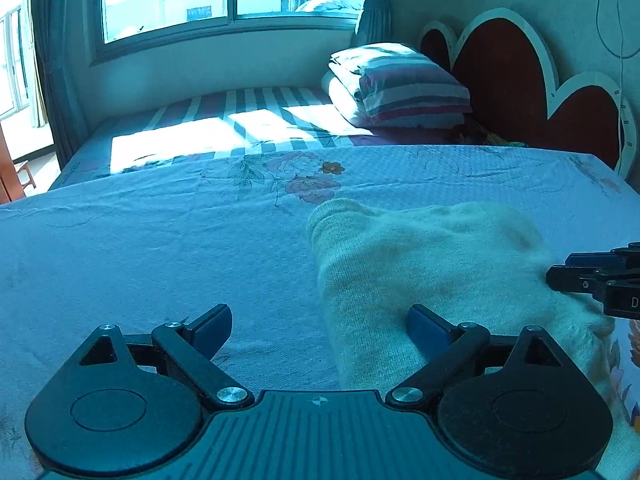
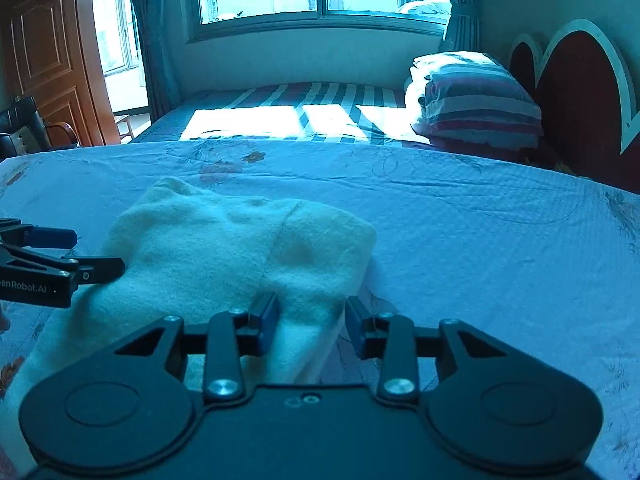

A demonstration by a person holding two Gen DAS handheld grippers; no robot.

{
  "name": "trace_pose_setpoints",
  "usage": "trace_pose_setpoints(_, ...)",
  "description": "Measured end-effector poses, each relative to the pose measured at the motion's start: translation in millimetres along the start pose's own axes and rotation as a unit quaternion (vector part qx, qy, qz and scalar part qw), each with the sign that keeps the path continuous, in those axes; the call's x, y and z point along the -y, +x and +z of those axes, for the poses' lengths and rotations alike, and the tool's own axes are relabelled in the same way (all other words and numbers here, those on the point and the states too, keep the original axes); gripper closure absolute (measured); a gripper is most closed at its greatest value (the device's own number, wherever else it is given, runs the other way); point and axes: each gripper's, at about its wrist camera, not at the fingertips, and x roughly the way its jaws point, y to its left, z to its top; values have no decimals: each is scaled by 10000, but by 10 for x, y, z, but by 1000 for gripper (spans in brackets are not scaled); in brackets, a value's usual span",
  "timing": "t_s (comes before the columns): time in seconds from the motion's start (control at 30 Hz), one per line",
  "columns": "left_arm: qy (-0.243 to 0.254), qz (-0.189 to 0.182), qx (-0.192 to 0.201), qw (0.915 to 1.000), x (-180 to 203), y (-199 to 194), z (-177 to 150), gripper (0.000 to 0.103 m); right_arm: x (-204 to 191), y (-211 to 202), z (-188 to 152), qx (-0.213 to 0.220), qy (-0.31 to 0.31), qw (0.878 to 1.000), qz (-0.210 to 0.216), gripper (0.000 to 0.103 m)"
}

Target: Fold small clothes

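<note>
The cream knit garment [image 2: 240, 248] lies rumpled on the flowered bedspread [image 2: 480, 232], near its front edge, and both grippers sit at its near hem. The right gripper [image 2: 310, 322] stands with its jaws moderately apart, straddling a raised ridge of the knit at the garment's right side; the cloth lies between the pads but they have not closed on it. The left gripper [image 1: 320, 328] is spread wide, its right pad over the garment's left part and its left pad over bare bedspread, holding nothing. This looks like the take-up step before a fold: each tool lining up on a hem. Next, the left gripper probably needs to shift toward the cloth edge, then both close firmly, since thick knit may slip. Beyond lie a striped mattress [image 1: 240, 104] and folded bedding [image 1: 400, 84].
</note>
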Motion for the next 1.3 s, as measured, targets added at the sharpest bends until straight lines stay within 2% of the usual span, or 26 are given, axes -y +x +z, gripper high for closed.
trace_pose_setpoints(0.13,5,-85,23,10000,-67,-232,-147,9,-4,-330,-39,297,-13,9996,-10,67)
trace_pose_setpoints(0.2,82,-148,-211,9996,-57,-146,-236,9,-34,-355,-118,146,-10,9998,113,69)
trace_pose_setpoints(0.27,50,-190,-168,9997,-58,-118,-267,8,-90,-195,-224,-179,-124,9998,5,69)
trace_pose_setpoints(0.33,42,-145,-216,9997,-68,-159,-223,9,-65,-175,-241,-107,103,9999,11,69)
trace_pose_setpoints(0.43,126,-118,-73,9998,-71,-384,-253,9,-72,-335,-195,-29,238,9997,-17,69)
trace_pose_setpoints(0.5,-31,-199,-103,9997,-106,-546,-382,9,-94,-509,-244,50,303,9995,42,67)
trace_pose_setpoints(0.6,-314,-445,-230,9983,-169,-752,-635,9,-119,-742,-445,-89,543,9981,291,67)
trace_pose_setpoints(0.63,-397,-530,-294,9974,-184,-800,-710,13,-100,-808,-538,-190,727,9964,405,67)
trace_pose_setpoints(0.67,-465,-633,-303,9965,-199,-853,-777,28,-74,-864,-628,-252,934,9942,481,67)
trace_pose_setpoints(0.73,-653,-816,-382,9938,-237,-906,-898,44,-27,-970,-810,-347,1328,9887,598,71)
trace_pose_setpoints(0.87,-566,-833,-352,9943,-240,-965,-1042,45,1,-1088,-1038,-341,1922,9772,839,75)
trace_pose_setpoints(0.97,-406,-877,-288,9949,-228,-1058,-1083,47,11,-1098,-1082,-262,2189,9710,925,76)
trace_pose_setpoints(1.07,-141,-903,-409,9950,-165,-1034,-1105,47,54,-1105,-1102,-154,2449,9635,1070,76)
trace_pose_setpoints(1.13,-162,-964,-461,9941,-139,-979,-1116,47,65,-1072,-1123,-186,2546,9599,1159,76)
trace_pose_setpoints(1.23,-226,-883,-322,9953,-109,-952,-1124,47,48,-989,-1151,-286,2648,9561,1224,76)
trace_pose_setpoints(1.27,-371,-963,-257,9943,-101,-964,-1103,56,33,-989,-1160,-274,2641,9563,1221,76)
trace_pose_setpoints(1.3,-464,-1065,-182,9931,-94,-979,-1086,59,16,-1001,-1160,-197,2641,9568,1201,75)
